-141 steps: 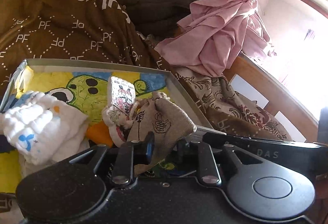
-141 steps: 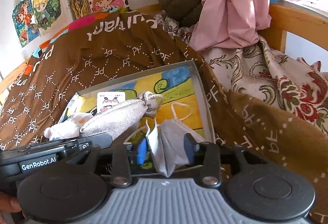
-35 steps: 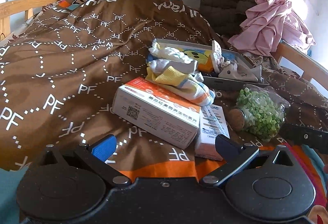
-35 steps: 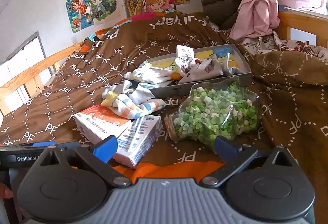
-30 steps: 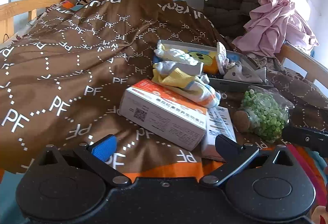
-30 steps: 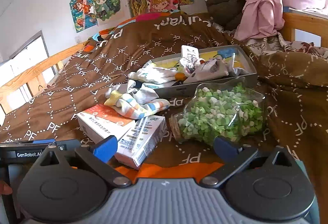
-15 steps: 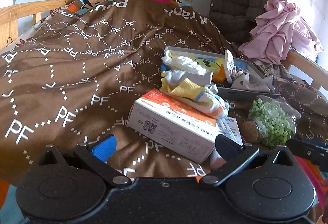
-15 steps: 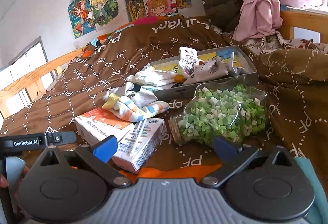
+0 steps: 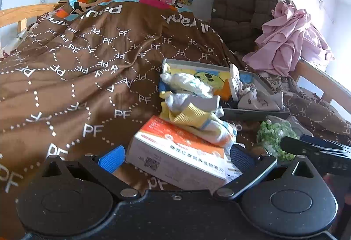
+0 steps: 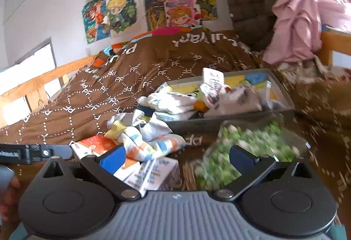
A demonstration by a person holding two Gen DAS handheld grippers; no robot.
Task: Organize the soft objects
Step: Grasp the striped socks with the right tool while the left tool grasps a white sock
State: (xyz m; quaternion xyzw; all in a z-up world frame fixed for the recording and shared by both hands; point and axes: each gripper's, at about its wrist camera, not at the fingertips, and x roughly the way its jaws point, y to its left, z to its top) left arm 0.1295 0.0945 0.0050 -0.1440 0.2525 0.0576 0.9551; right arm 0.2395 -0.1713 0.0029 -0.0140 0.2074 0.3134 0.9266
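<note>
We hold our left gripper (image 9: pixel 175 157) low over the bed with its jaws spread wide and nothing between the pads, and just ahead of it lies a white and orange box (image 9: pixel 177 152) on the brown blanket (image 9: pixel 83 77). Our right gripper (image 10: pixel 176 158) is also wide open and empty, hovering over a second, smaller box (image 10: pixel 153 172) and a clear jar of green bits (image 10: pixel 248 150) lying on its side, blurred in this view. On the far end of the orange box rests a bundle of socks (image 9: pixel 197 119), yellow, white and striped, touching the box top and reaching to the near wall of the tray behind it. That grey tray (image 9: pixel 252 111) sits on the blanket and holds the soft things already gathered: a white cloth (image 9: pixel 188 83) at its left end, a small patterned packet (image 10: pixel 212 84) standing up near the middle, and a pale pouch (image 9: pixel 256 99) toward the right. Beyond the tray a pink garment (image 9: pixel 287 49) hangs over the wooden bed rail beside a dark quilted jacket (image 9: pixel 241 2), and cartoon posters (image 10: pixel 142 2) cover the wall behind
</note>
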